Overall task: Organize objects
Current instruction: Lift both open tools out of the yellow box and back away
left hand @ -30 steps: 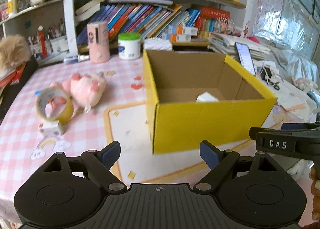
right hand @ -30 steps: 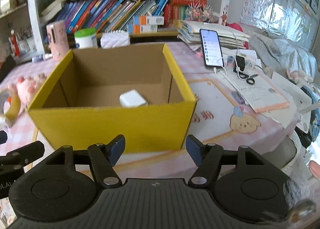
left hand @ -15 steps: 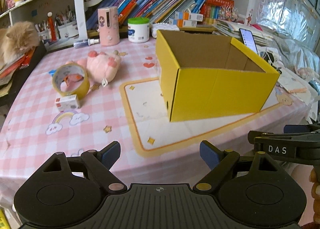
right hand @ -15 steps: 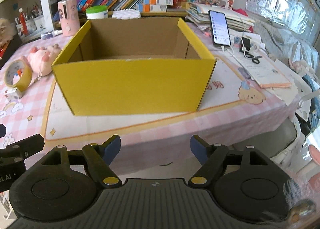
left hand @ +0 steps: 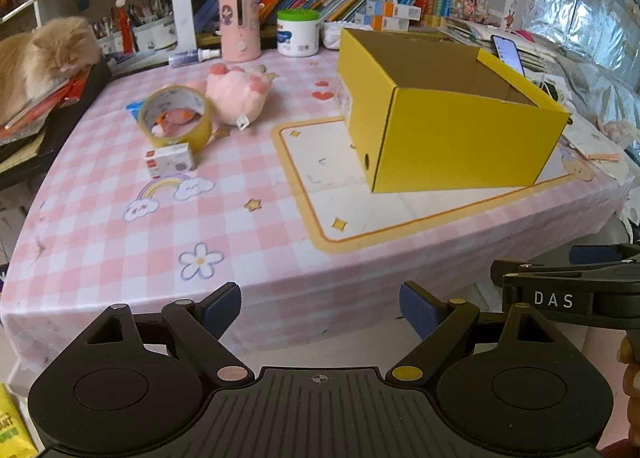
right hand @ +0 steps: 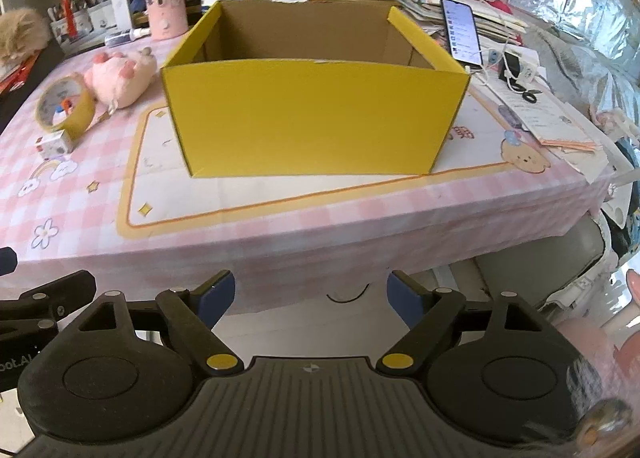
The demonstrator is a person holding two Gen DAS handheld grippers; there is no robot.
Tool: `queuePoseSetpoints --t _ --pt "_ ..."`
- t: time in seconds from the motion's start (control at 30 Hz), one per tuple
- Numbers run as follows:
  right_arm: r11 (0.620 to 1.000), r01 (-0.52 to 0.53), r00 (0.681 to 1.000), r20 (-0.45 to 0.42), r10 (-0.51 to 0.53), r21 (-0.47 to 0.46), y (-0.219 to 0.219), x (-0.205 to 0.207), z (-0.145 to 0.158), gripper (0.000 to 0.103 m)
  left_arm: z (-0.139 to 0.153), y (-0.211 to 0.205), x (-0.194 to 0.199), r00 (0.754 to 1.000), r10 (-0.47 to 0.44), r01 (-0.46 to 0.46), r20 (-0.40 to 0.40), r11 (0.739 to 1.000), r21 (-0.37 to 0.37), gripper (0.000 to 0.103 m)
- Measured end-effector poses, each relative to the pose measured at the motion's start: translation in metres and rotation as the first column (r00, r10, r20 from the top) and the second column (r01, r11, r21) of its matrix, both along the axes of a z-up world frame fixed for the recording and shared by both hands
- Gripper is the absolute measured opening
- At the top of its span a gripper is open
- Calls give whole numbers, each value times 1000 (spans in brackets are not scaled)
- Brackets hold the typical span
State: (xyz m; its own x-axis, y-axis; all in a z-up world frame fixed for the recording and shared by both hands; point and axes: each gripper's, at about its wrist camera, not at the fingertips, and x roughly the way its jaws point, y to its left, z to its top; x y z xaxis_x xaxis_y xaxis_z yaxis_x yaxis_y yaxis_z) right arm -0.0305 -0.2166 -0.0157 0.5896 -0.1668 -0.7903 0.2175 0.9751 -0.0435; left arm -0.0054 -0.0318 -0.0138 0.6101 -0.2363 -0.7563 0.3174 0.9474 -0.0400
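Both grippers have drawn back from the box (right hand: 316, 114) over the last second: it filled the near field earlier, and now it stands well ahead on the counter (left hand: 100, 234), past the counter's front edge, its inside floor hidden behind the near wall. Left gripper (left hand: 320, 308) and right gripper (right hand: 310, 296) each show fingers spread, with nothing between them; both hover off the counter's edge, side by side. The retreat suggests one placement is finished and the next item is yet to be chosen. Items not yet boxed lie ahead and to the left of the left fingers: a tape roll (left hand: 176, 118), a small carton (left hand: 170, 160) touching its near side, and a pink plush (left hand: 240, 92) just beside the roll, farther back. All three sit left of the box, so the left gripper seems the better placed for them. A phone (right hand: 460, 30) and papers (right hand: 548, 122) lie ahead and right of the right fingers, beyond the box. A pink cylinder (left hand: 238, 24) and white jar (left hand: 298, 32) stand behind the plush. A cat (left hand: 44, 58) rests far left. Nothing blocks a reach to the tape roll.
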Motion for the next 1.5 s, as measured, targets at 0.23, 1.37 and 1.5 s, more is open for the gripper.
queuePoseSetpoints --t 0.23,1.37,1.5 --pt "1000 -25 1000 -14 25 8 17 -4 -3 85 -3 18 -6 1000 22 -22 -12 1000 7 89" --pt "975 -224 974 -35 224 10 103 5 -6 88 -3 94 -20 984 176 -176 -20 984 20 89" --pt "970 -244 969 -28 244 5 113 6 -4 88 0 102 -20 980 197 -196 -11 980 16 89"
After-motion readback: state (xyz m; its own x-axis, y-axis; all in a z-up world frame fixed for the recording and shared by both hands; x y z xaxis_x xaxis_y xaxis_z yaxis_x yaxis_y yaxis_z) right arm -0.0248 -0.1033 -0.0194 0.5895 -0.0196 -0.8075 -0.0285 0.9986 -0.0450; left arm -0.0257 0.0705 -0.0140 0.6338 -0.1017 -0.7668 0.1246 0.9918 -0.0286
